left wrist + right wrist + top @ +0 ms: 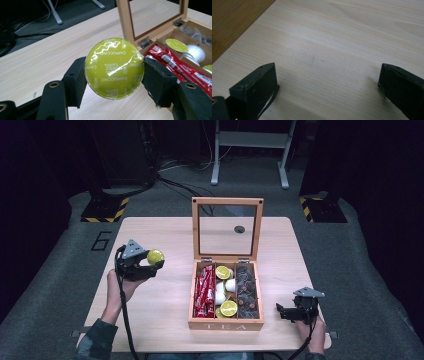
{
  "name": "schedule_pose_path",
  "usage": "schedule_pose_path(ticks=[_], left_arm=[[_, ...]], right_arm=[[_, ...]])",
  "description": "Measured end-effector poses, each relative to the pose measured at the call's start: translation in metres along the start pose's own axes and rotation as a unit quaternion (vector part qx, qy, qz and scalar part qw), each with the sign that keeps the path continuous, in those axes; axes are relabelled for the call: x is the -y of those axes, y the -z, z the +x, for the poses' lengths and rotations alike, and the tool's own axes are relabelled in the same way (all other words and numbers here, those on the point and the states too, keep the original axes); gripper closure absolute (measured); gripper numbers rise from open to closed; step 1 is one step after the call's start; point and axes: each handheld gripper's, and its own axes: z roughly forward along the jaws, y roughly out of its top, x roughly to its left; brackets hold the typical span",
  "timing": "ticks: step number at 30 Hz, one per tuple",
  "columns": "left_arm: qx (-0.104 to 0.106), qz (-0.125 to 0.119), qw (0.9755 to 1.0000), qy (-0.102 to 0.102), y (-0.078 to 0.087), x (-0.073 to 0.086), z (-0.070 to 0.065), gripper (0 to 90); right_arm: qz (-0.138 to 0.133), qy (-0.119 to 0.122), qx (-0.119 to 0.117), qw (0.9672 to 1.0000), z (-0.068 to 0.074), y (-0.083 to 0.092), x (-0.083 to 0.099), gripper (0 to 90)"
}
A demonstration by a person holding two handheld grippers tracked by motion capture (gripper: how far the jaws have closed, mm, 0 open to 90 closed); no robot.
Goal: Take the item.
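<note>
My left gripper [153, 261] is shut on a yellow-green cappuccino capsule [114, 68], held above the table to the left of the wooden tea box [226, 324]; the same capsule [155, 256] shows as a small lime disc in the high view. The box stands open with its glass lid [227, 228] upright. Inside lie red sachets [204, 291], more yellow-green capsules [223, 272], white capsules [230, 285] and dark capsules [247, 292]. My right gripper [281, 310] rests low on the table right of the box, open, with bare wood between its jaws [327, 75].
The light wooden table [155, 320] has free room to the left and right of the box. A dark round hole [239, 229] shows in the tabletop behind the lid. On the floor beyond stand a metal stand [250, 150] and hazard-striped bases [105, 210].
</note>
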Motion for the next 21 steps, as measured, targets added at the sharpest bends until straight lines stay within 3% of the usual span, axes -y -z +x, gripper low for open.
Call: schedule_pose_path(ticks=[9,21], left_arm=[[-0.018,-0.006,0.9995,0.023,0.002,0.006,0.015,38.8],[-0.035,0.001,0.9979,0.055,-0.008,0.015,0.035,38.8]], right_arm=[[0.0,0.0,0.0,1.0,0.0,0.0,0.0,1.4],[0.0,0.0,0.0,1.0,0.0,0.0,0.0,1.4]])
